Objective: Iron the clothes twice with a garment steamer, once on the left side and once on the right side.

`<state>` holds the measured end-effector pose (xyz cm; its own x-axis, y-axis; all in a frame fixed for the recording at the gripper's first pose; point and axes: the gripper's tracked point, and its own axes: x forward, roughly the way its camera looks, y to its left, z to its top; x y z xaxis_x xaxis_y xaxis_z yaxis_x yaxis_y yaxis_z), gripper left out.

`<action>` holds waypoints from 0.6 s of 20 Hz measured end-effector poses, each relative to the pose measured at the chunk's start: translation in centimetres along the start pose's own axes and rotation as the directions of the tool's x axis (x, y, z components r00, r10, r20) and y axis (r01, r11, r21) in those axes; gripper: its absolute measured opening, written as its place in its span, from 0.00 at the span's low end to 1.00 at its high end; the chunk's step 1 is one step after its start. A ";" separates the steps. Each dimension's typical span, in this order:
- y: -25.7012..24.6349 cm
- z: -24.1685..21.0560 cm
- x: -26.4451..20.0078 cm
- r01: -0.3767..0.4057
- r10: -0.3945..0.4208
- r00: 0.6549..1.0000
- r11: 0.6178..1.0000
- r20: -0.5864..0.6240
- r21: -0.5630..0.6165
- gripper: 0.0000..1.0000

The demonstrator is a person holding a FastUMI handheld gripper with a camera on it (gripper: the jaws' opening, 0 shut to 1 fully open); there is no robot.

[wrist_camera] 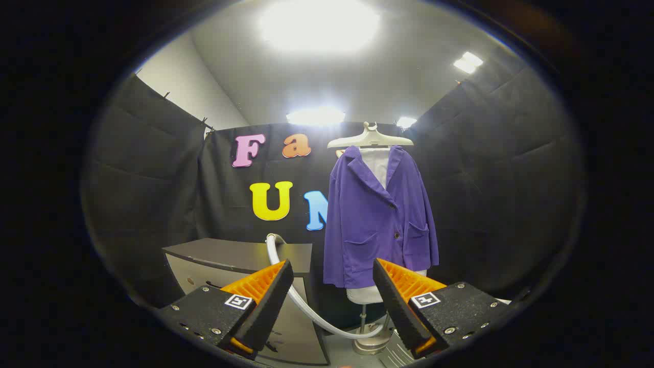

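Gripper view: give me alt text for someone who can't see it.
The gripper is open with nothing between its fingers. Beyond them a purple jacket hangs on a stand, and a pale hose curves down past a dark cabinet beside it.

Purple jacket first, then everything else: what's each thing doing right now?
Purple jacket: hanging on a stand, buttoned, pockets flat.
White shirt: worn under the jacket, collar area showing.
Hanger: on top of the stand, above the jacket's shoulders.
Hose: curving loose from the grey cabinet toward the stand's base.
Gripper: open, fingers apart, holding nothing, short of the jacket.
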<state>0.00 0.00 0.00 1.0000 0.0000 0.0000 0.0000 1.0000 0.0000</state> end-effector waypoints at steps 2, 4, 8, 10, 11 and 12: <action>0.0 -0.1 0.0 -0.003 0.003 1.000 1.000 -0.003 0.001 0.96; 0.0 0.0 -0.1 -0.003 0.003 1.000 1.000 -0.003 0.008 0.96; -0.1 -0.2 -0.1 0.000 0.000 1.000 1.000 -0.007 0.020 0.96; -0.2 -0.2 -0.2 0.003 -0.003 1.000 1.000 -0.007 0.023 0.96; -0.2 -0.1 -0.3 0.003 -0.003 1.000 1.000 -0.007 0.026 0.96; -0.3 -0.1 -0.3 0.005 -0.005 1.000 1.000 -0.006 0.028 0.96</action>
<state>-0.29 -0.26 -0.11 1.0000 -0.0047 -0.0060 0.0048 0.9996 0.0278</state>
